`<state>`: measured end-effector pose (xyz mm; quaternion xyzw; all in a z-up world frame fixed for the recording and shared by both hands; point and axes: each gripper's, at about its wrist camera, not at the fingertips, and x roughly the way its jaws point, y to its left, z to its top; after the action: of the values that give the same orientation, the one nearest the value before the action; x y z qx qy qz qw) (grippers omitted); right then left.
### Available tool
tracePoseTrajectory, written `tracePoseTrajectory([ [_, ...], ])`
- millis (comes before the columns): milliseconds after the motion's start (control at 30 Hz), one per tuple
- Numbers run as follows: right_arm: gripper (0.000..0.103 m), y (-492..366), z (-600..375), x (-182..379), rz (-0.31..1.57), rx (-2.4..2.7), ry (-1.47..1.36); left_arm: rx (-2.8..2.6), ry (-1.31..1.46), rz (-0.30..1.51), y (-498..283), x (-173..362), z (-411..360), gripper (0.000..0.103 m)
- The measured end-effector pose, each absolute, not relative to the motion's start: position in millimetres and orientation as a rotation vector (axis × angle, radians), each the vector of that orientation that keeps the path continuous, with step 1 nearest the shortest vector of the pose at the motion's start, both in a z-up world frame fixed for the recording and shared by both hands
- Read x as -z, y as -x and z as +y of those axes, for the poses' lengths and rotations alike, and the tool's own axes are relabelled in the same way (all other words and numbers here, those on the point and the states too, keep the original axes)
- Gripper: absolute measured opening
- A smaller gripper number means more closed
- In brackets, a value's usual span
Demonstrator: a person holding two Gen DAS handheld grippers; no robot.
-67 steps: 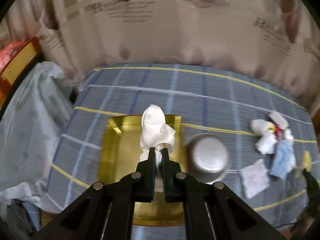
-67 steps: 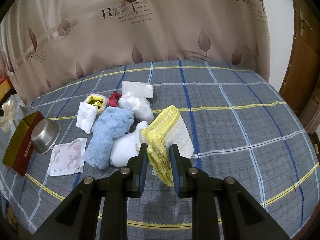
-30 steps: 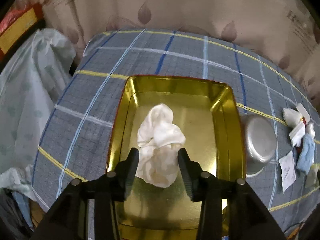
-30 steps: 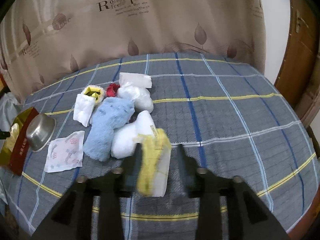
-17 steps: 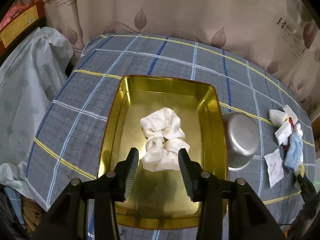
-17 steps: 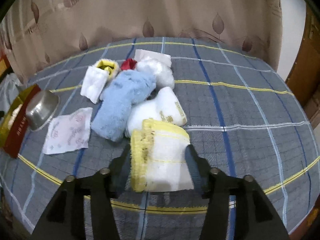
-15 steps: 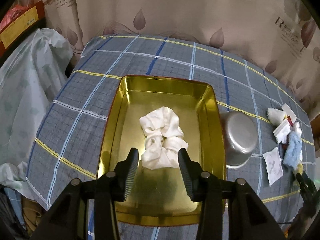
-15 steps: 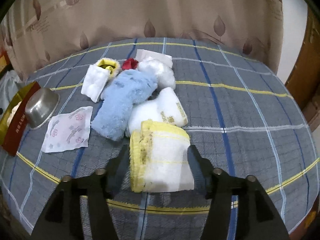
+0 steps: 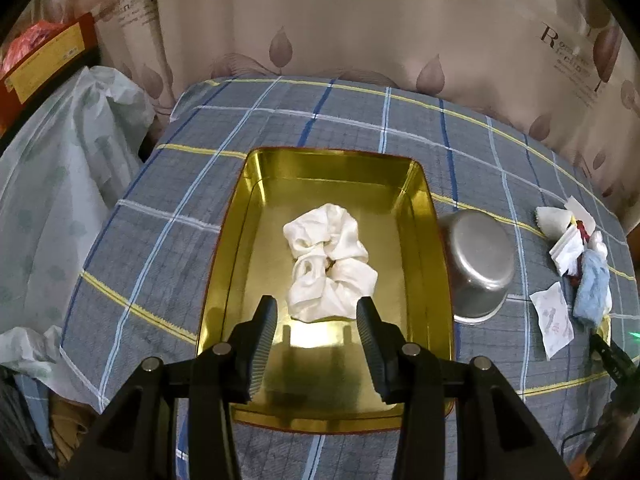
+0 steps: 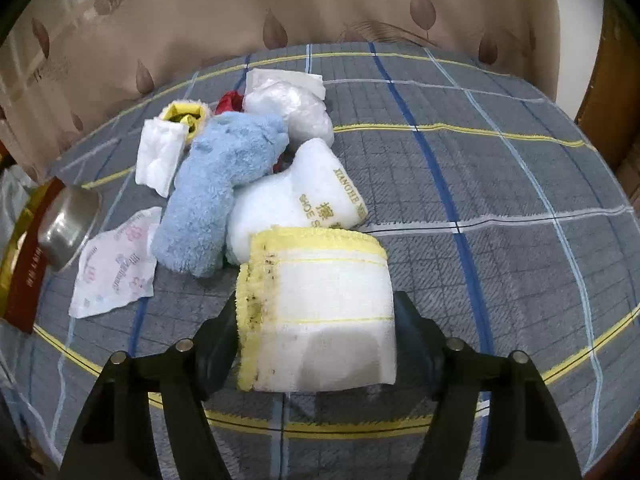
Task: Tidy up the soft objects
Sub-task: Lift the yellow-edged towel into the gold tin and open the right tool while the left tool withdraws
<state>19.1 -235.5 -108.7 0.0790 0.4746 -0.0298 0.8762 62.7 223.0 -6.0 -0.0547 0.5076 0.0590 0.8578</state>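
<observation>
A white scrunchie [image 9: 326, 266] lies in the middle of the gold metal tray [image 9: 420, 196]. My left gripper [image 9: 318, 322] is open and empty, just above and behind the scrunchie. My right gripper [image 10: 316, 316] is open wide, its fingers on either side of a folded white cloth with yellow edging [image 10: 316, 312] that lies on the table. Beyond it is a pile: a blue fluffy cloth [image 10: 218, 192], a white shoe wipe [image 10: 296, 200], a white pad [image 10: 158, 156] and a clear bag [image 10: 292, 110]. The pile also shows in the left wrist view [image 9: 580, 256].
A steel bowl [image 9: 478, 258] stands upside down right of the tray; it also shows in the right wrist view [image 10: 68, 228]. A printed wipe packet [image 10: 116, 264] lies beside the pile. A plastic-covered heap [image 9: 52, 184] lies left of the checked tablecloth [image 10: 500, 184]. A curtain hangs behind.
My left gripper opened, dropped the scrunchie into the tray and drew back. My right gripper opened; the yellow-edged cloth fell flat on the table, and the gripper moved closer over it.
</observation>
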Motion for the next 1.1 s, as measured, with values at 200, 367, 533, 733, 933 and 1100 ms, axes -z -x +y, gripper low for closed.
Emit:
tracePoseTrajectory([
  [200, 0.065, -15.3, -230.4, 105.8, 0.979, 0.073, -0.137, -0.152, 0.136, 1.068, -54.8, 10.9, 228.0, 0.042],
  [367, 0.064, -8.9, -218.9, 93.6, 0.960, 0.065, -0.095, -0.184, 0.154, 1.053, -47.7, 12.0, 233.3, 0.042],
  [533, 0.064, 0.3, -193.3, 73.5, 0.942, 0.007, -0.020, -0.211, 0.183, 1.036, -40.6, 11.8, 241.6, 0.042],
  [733, 0.064, 4.3, -144.8, 52.9, 0.910, -0.115, 0.047, -0.259, 0.234, 1.006, -30.3, 5.3, 261.1, 0.042],
  [933, 0.064, 1.5, -73.4, 34.5, 0.864, -0.283, 0.133, -0.326, 0.245, 0.981, -16.1, -1.5, 278.8, 0.042],
  [1100, 0.064, -4.8, -8.6, 28.4, 0.849, -0.431, 0.194, -0.405, 0.251, 0.985, -1.6, -0.7, 300.3, 0.042],
])
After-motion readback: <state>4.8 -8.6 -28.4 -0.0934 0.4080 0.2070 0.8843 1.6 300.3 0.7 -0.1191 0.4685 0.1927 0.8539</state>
